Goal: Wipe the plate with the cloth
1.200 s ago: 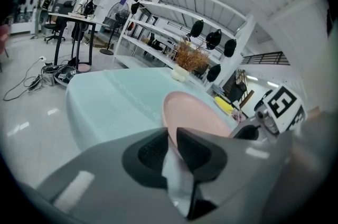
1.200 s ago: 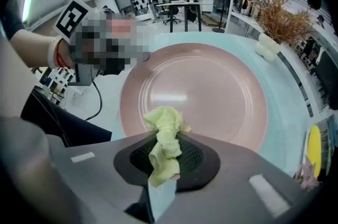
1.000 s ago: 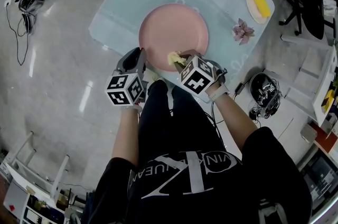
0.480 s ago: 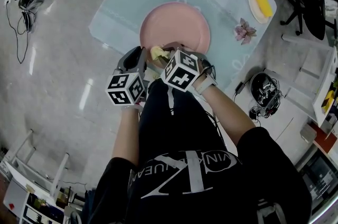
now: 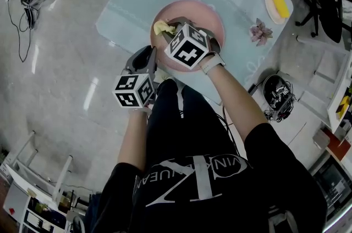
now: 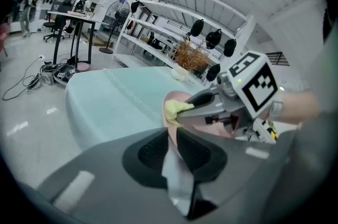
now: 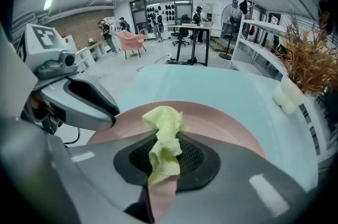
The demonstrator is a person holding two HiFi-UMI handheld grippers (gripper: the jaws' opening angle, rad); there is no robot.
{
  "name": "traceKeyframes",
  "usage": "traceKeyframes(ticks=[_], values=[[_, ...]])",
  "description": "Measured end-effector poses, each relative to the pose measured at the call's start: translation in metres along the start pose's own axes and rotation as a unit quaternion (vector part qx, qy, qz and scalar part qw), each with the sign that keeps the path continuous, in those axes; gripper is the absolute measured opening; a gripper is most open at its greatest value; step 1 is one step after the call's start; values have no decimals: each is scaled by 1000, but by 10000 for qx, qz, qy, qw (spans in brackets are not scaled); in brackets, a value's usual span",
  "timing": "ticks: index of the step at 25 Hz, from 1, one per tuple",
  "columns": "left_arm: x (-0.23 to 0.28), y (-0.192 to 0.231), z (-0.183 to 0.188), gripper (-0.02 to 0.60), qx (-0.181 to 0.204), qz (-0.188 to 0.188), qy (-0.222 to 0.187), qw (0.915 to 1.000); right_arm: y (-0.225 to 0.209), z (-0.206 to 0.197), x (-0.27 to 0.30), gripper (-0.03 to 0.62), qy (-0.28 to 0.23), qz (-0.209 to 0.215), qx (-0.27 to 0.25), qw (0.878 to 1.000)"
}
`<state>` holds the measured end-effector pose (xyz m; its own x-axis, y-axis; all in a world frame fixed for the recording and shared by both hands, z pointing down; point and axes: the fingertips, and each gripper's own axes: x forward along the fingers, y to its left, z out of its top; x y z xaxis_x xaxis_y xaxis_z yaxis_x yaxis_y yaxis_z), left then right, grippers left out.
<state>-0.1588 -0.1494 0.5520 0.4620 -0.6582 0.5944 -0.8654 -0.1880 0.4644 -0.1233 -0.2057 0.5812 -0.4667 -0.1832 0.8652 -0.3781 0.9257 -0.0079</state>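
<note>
We hold the left tongs [image 5: 147, 56] close in, jaws pinched nearly together on the plate [image 5: 215, 18] rim, left forearm [image 5: 132, 136] straight ahead. Our right tongs [image 5: 166, 27] reach further forward, jaws clamped on the cloth [image 7: 163, 130]. Right forearm [image 5: 234, 100] angles inward.

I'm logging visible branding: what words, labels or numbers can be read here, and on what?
"VIN" and "UEAN": white letter fragments on the person's black shirt, beside a large logo; the rest is unreadable.
The cubes on the left gripper and right gripper: square patterns only, no words.
The plate and cloth: no text.
</note>
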Motion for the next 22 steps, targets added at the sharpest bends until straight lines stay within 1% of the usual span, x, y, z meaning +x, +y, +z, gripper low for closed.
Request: traceKeyframes(ticks=[3, 7, 11, 13, 17, 22], values=[[0, 0, 0, 0, 27, -34, 20, 10000, -20, 2, -1, 74, -45, -190, 79, 9998], [0, 0, 0, 0, 38, -66, 28, 10000, -50, -6, -7, 74, -56, -660, 181, 9976], [-1, 1, 0, 0, 20, -75, 28, 10000, -72, -23, -18, 72, 131, -1149, 116, 9932], [-1, 2, 0, 0, 13, -75, 23, 10000, -80, -34, -24, 71, 218, -1324, 179, 9908], [-1, 1, 1, 0, -3, -74, 12, 10000, -88, -57, -37, 69, 349, -1555, 366, 9865], [0, 0, 0, 0, -8, -61, 13, 10000, -84, -85, -52, 69, 473, -1609, 700, 9834]])
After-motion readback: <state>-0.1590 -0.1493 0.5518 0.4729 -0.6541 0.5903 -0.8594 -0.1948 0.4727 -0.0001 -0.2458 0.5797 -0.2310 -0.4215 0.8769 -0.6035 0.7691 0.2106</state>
